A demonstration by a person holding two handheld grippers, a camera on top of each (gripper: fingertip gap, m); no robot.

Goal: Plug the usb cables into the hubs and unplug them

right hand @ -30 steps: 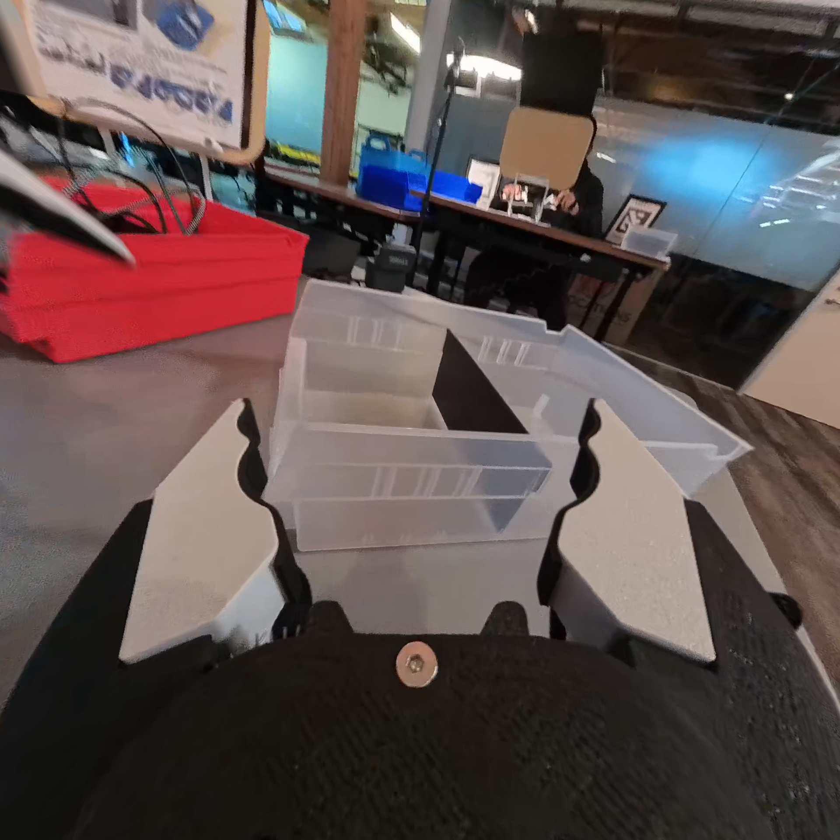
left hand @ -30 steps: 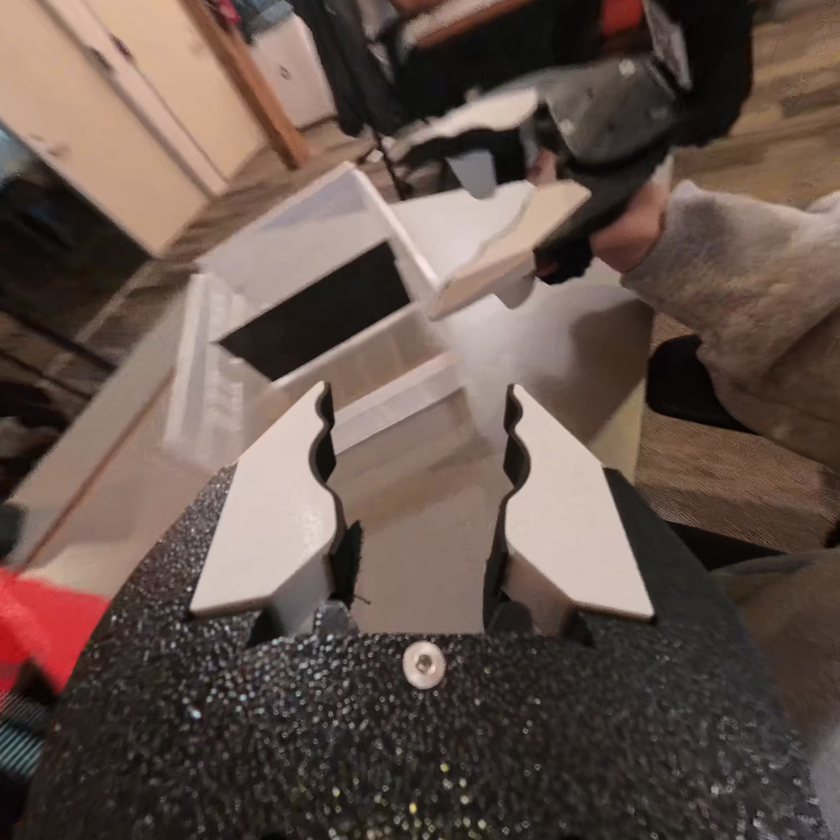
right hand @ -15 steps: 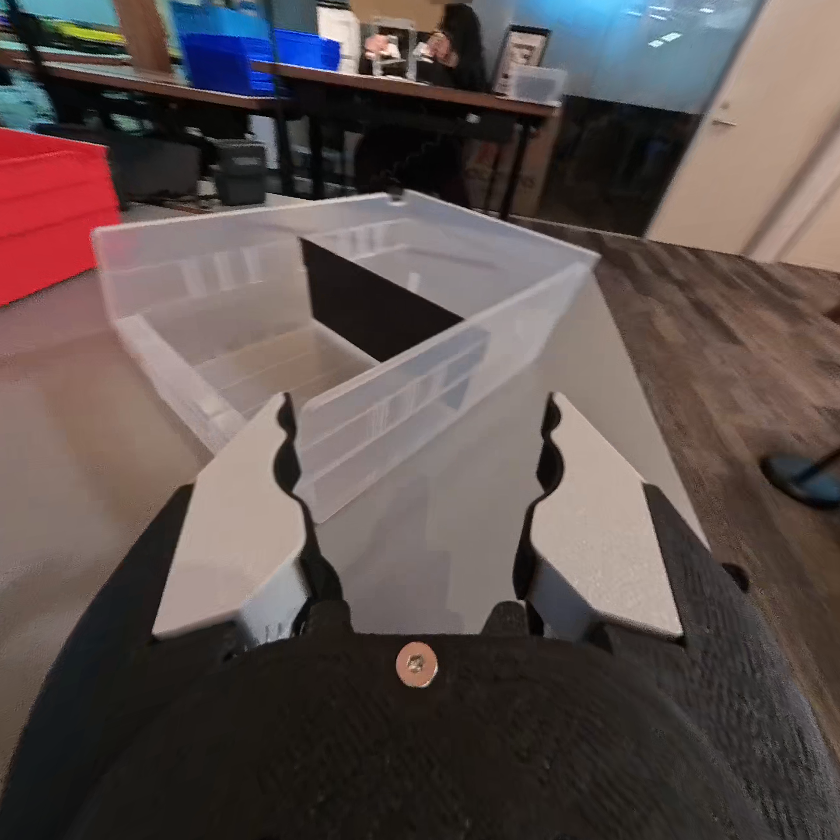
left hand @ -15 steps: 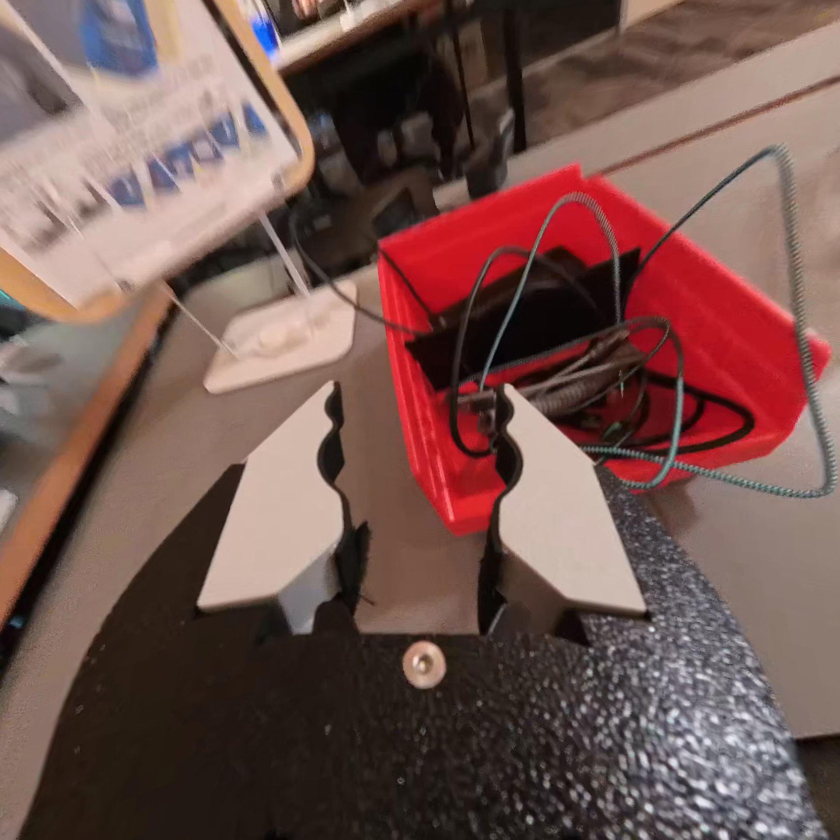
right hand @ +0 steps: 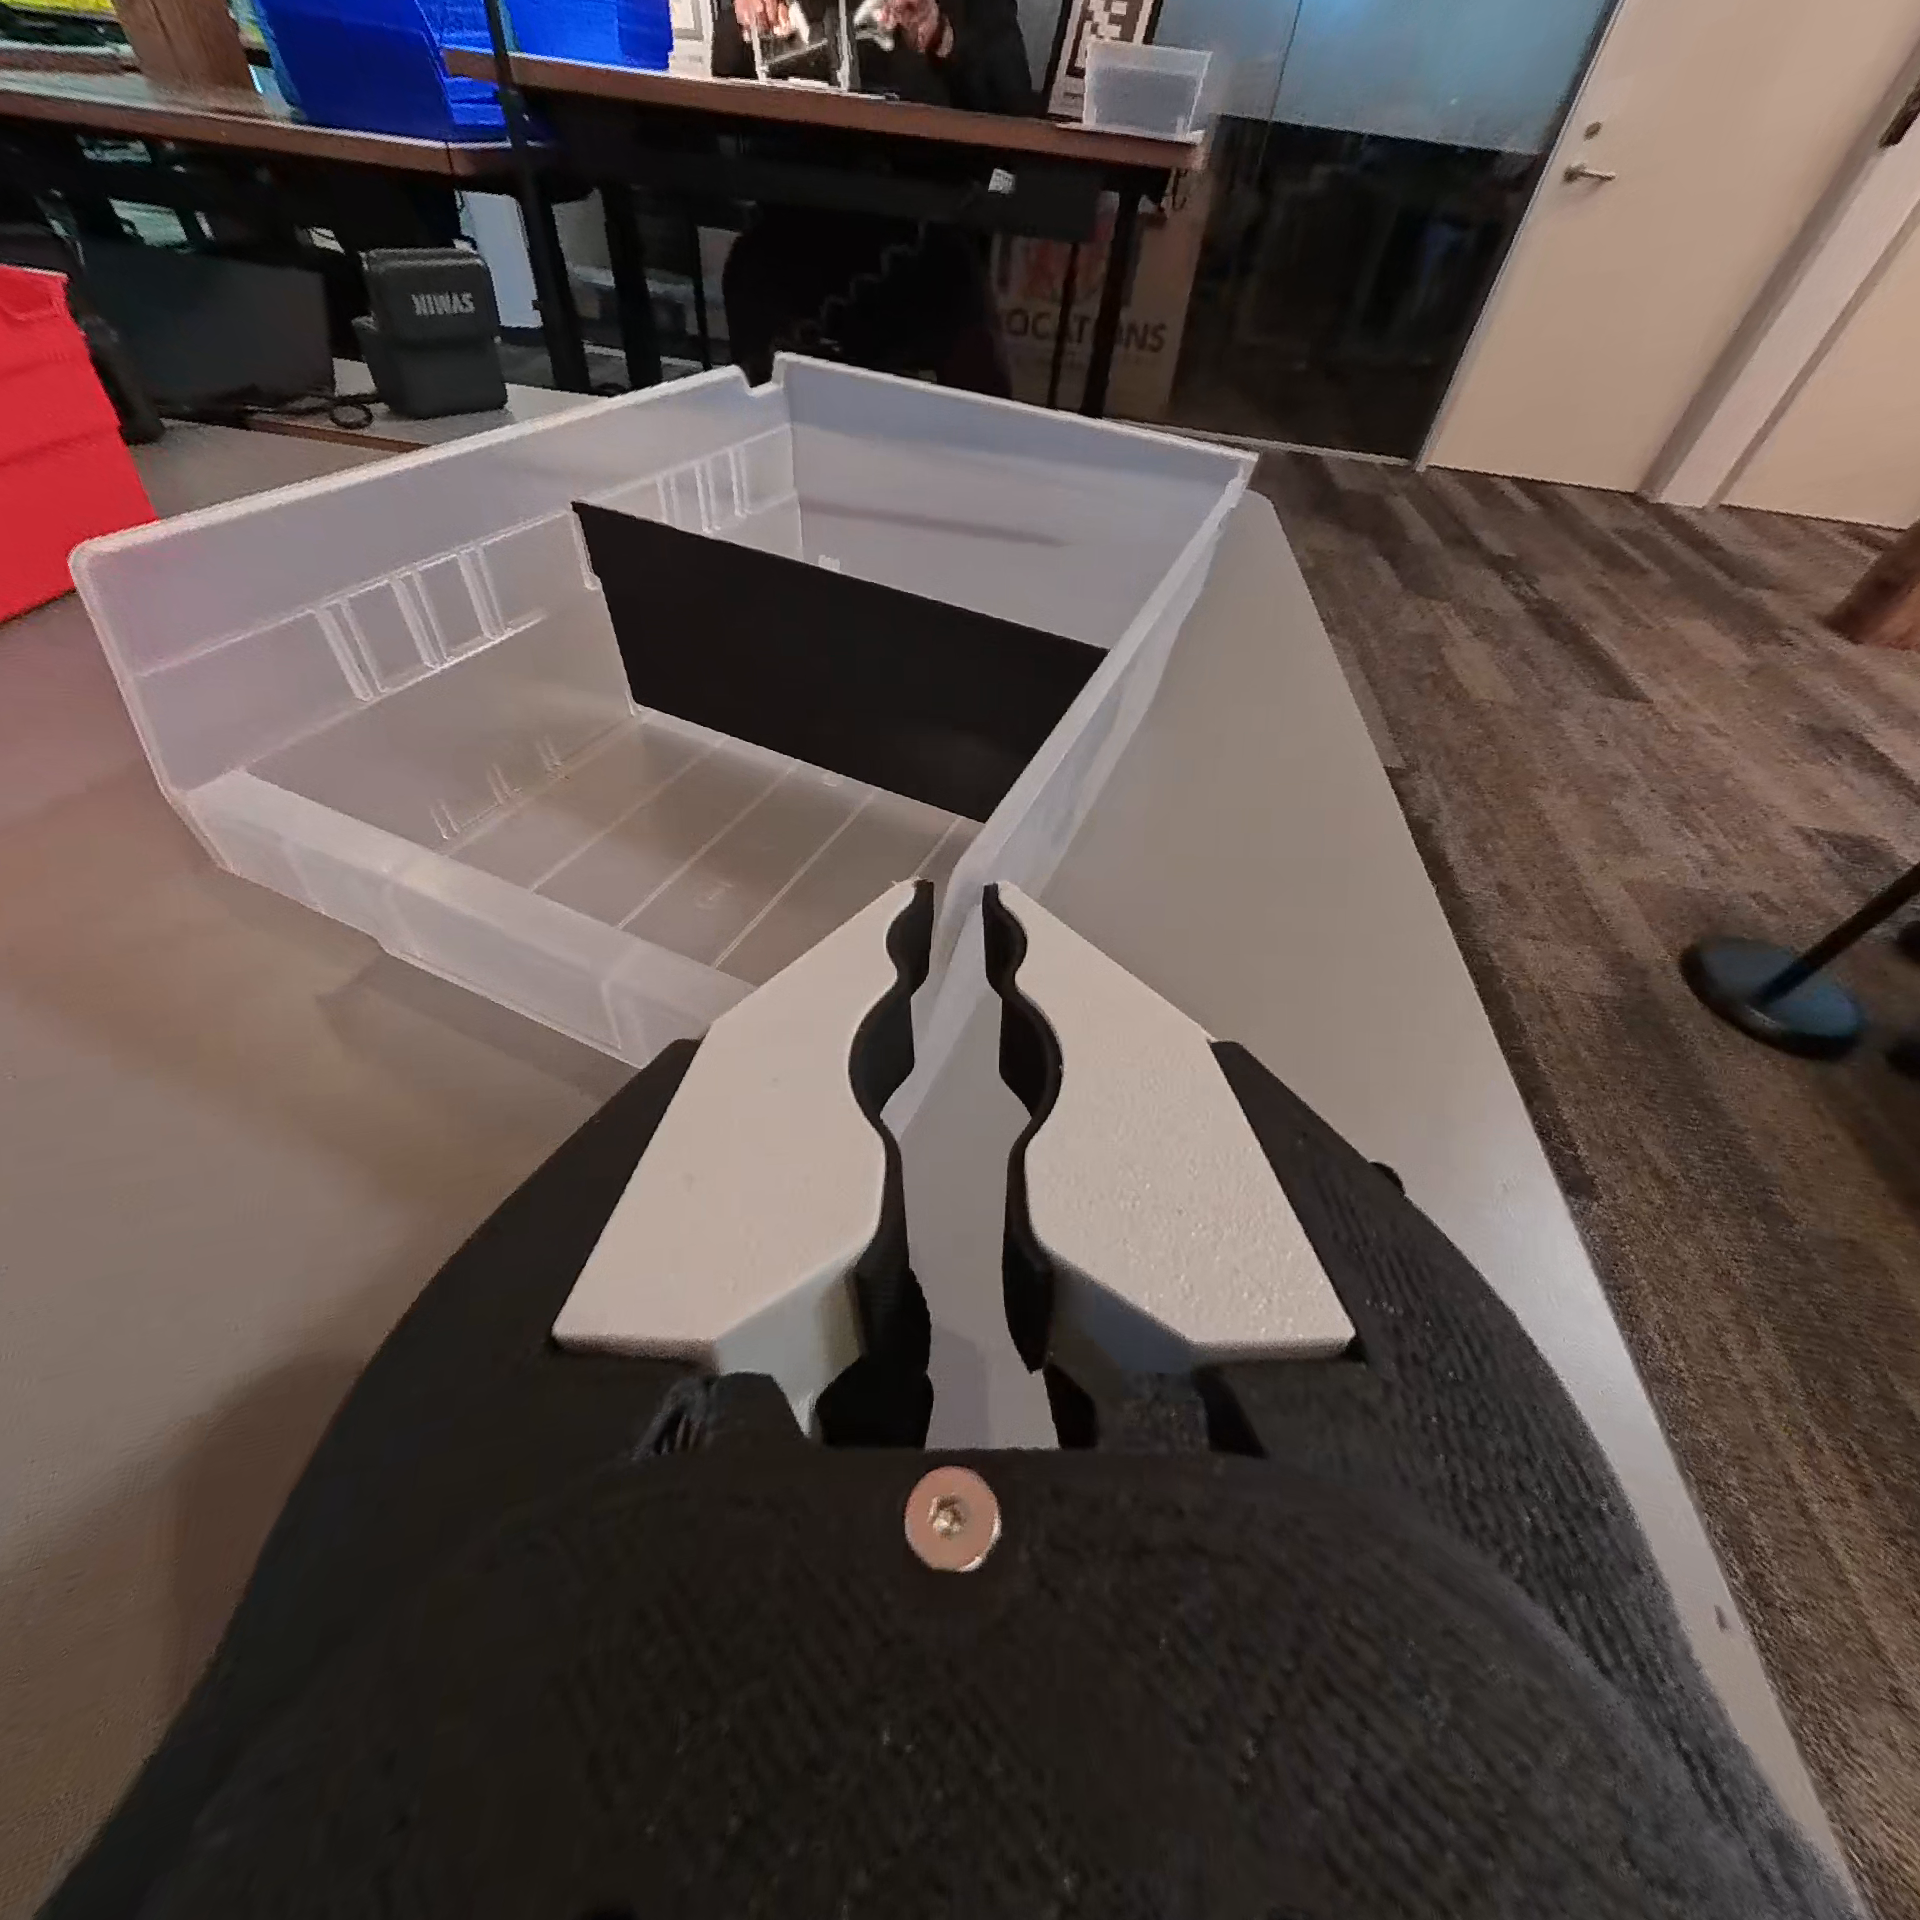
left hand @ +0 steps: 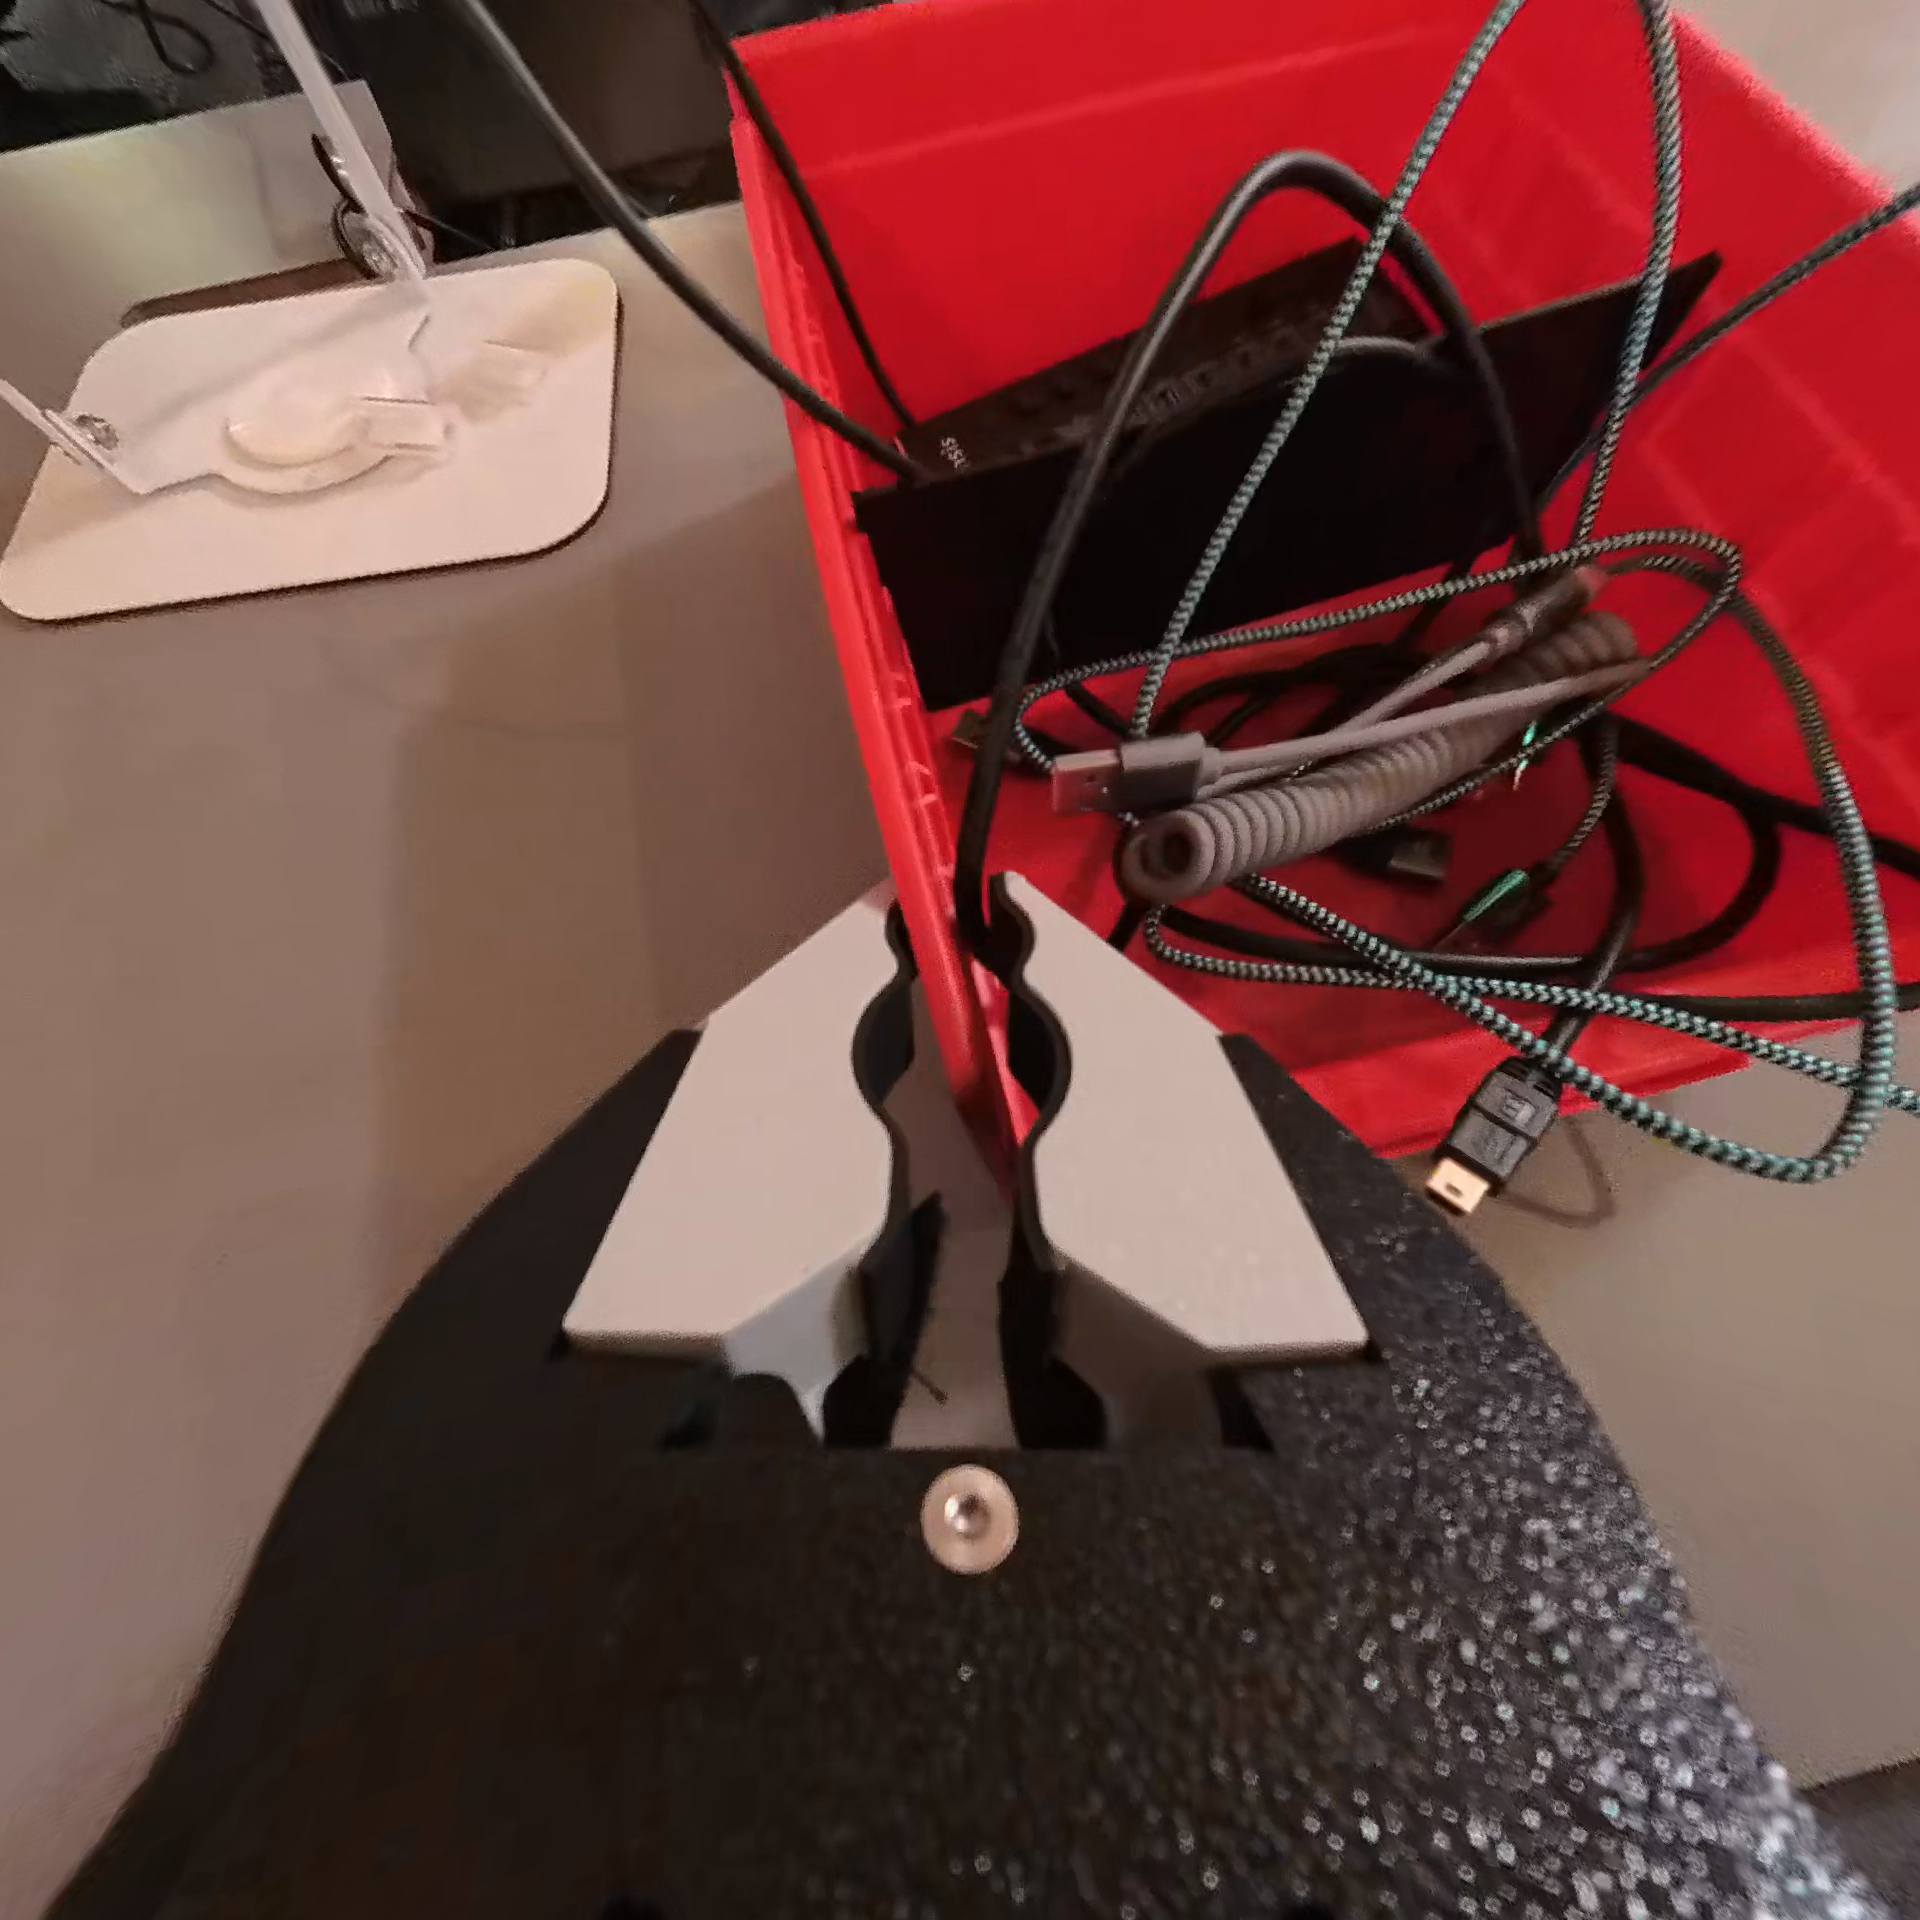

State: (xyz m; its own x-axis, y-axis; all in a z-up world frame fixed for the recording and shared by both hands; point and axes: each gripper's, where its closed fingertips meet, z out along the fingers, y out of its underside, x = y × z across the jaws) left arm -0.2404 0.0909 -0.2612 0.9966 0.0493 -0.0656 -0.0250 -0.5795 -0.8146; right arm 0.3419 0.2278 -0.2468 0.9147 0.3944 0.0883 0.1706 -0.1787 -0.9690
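A red bin [left hand: 1039, 208] holds a tangle of USB cables and a black hub [left hand: 1195, 416] leaning behind a black divider. Among the cables are a grey coiled one [left hand: 1351, 790] with a grey USB plug [left hand: 1122, 779] and a green-black braided one [left hand: 1558, 997]. A black mini plug [left hand: 1496, 1132] hangs out onto the table. My left gripper [left hand: 951, 914] is shut on the red bin's left wall, with a black cable beside its right finger. My right gripper [right hand: 954, 894] is shut on the right wall of an empty clear bin [right hand: 260, 644] with a black divider [right hand: 831, 665].
A white stand base [left hand: 312, 436] sits on the table left of the red bin. The grey table's right edge [right hand: 1455, 935] drops to the wood floor beside the clear bin. A corner of the red bin [right hand: 52, 468] shows at far left. A person sits at a far table [right hand: 831, 104]. One gripper's finger ends stand about 60 cm off the other's.
My left gripper swung from the clear bin to the red bin and closed on its left wall. My right gripper moved to the clear bin's right wall and closed on it.
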